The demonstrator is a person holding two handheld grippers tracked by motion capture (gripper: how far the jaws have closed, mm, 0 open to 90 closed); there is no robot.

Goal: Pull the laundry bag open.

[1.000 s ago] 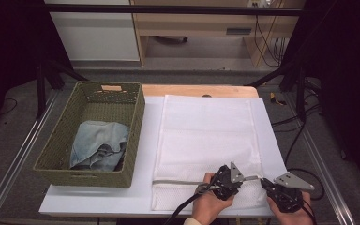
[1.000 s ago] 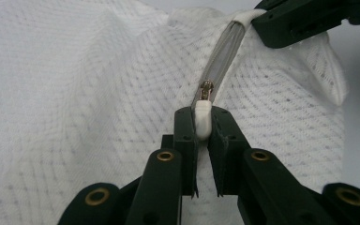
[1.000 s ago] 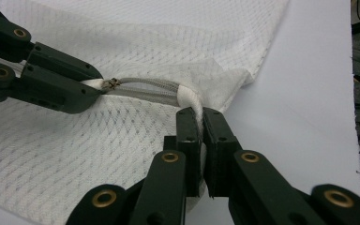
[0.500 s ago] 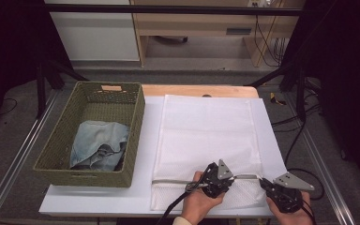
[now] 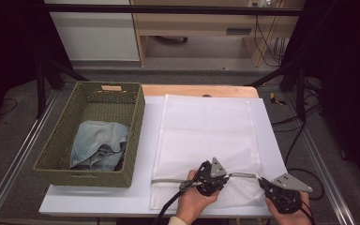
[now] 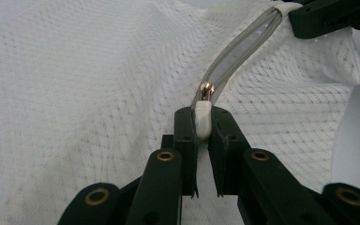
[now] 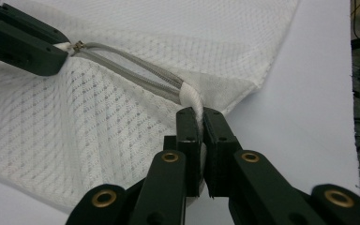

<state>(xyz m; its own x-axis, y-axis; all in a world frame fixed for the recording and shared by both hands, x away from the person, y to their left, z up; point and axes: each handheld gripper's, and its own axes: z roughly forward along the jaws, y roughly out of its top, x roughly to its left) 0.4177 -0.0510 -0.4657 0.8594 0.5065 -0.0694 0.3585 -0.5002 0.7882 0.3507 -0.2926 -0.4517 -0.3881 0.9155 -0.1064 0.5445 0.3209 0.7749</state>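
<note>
My left gripper [image 5: 214, 176] now sits further left along the zipper [image 5: 194, 179] than a second ago, away from my right gripper [image 5: 268, 186], dragging the pull [image 6: 203, 120] toward the table's left edge; more open zipper shows between them.

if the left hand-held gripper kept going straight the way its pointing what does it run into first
Likely the right hand-held gripper: the left hand-held gripper, shut on the zipper pull, points along the opened zipper of the mesh bag toward it. Depth is unclear.
</note>
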